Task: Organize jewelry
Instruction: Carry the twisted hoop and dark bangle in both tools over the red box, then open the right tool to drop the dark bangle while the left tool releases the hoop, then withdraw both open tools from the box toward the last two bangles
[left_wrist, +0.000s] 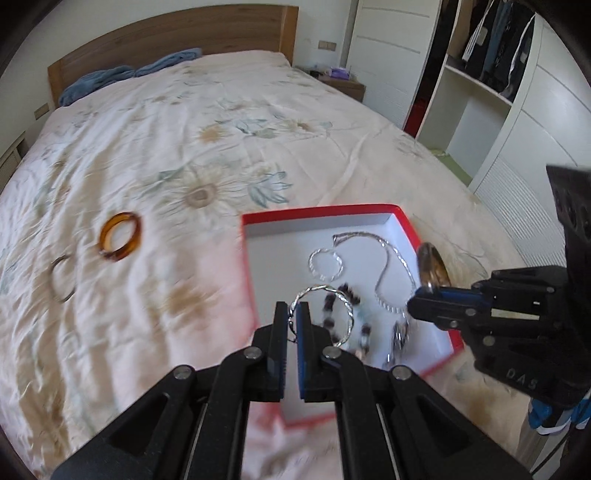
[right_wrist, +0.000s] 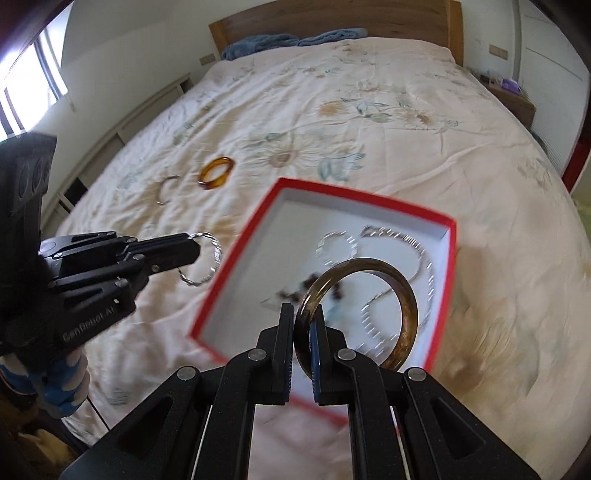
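A red box (left_wrist: 251, 258) (right_wrist: 236, 266) with a white inside lies on the bed. It holds a silver bangle (left_wrist: 325, 264) (right_wrist: 337, 248), a silver chain (left_wrist: 391, 269) (right_wrist: 417, 251) and dark beads (left_wrist: 332, 306). My left gripper (left_wrist: 294, 308) (right_wrist: 192, 240) is shut on a twisted silver bangle (left_wrist: 332, 317) (right_wrist: 207, 258), held near the box's left edge. My right gripper (right_wrist: 303, 314) (left_wrist: 421, 291) is shut on a brown bangle (right_wrist: 369, 310) (left_wrist: 432, 266), held above the box. An amber bangle (left_wrist: 120, 236) (right_wrist: 216, 173) and a thin metal ring (left_wrist: 62, 278) (right_wrist: 166, 190) lie on the bedcover.
The bed (left_wrist: 184, 129) has a cream flowered cover, a wooden headboard (left_wrist: 166, 33) and blue towels (left_wrist: 110, 77) at the far end. A white wardrobe (left_wrist: 517, 110) with hanging clothes stands to the right, a nightstand (left_wrist: 343, 85) beside it. A window (right_wrist: 26, 96) is on the left wall.
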